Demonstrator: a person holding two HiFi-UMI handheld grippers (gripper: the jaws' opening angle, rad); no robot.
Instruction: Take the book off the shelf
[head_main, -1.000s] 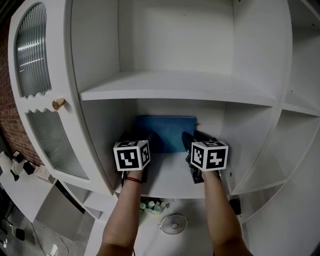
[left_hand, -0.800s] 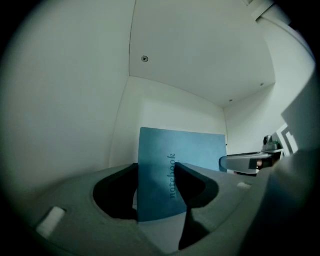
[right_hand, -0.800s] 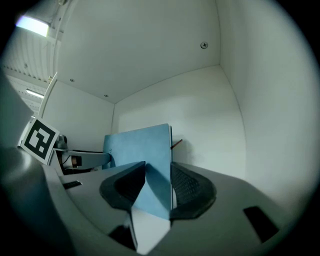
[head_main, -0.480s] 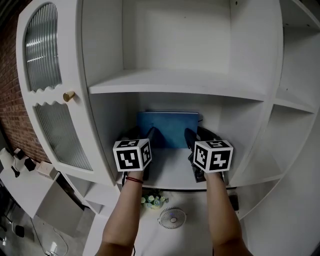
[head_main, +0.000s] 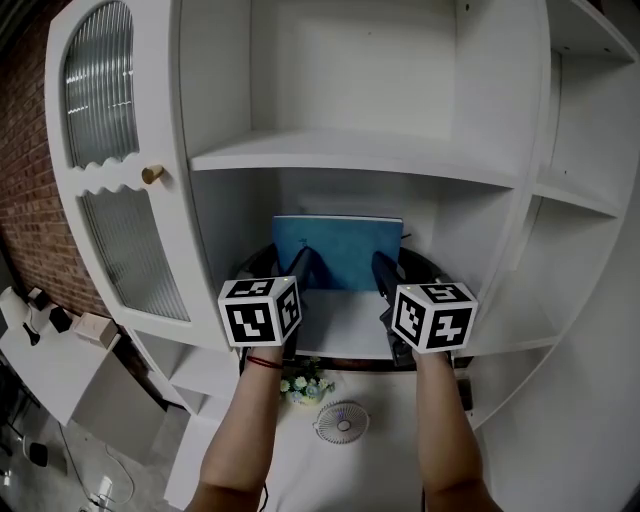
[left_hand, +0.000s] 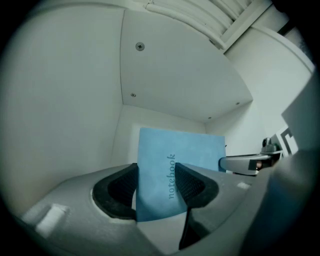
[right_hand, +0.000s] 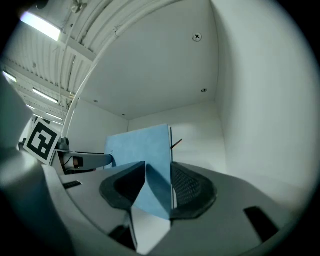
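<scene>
In the head view, the blue book (head_main: 338, 250) stood upright in the lower compartment of the white shelf (head_main: 345, 318), at 12 o'clock from both hands. The left gripper (head_main: 300, 268) and right gripper (head_main: 384, 272) met its lower corners. Their own bodies hid the jaws and the book's bottom edge, so I could not tell whether it touched the board.

In the left gripper view, the jaws were pinched on the book's cover beside the word "notebook". The right gripper showed at 3 o'clock, partly cut off.

In the right gripper view, the jaws clamped the book's other edge, with its lower end hidden between them.
</scene>
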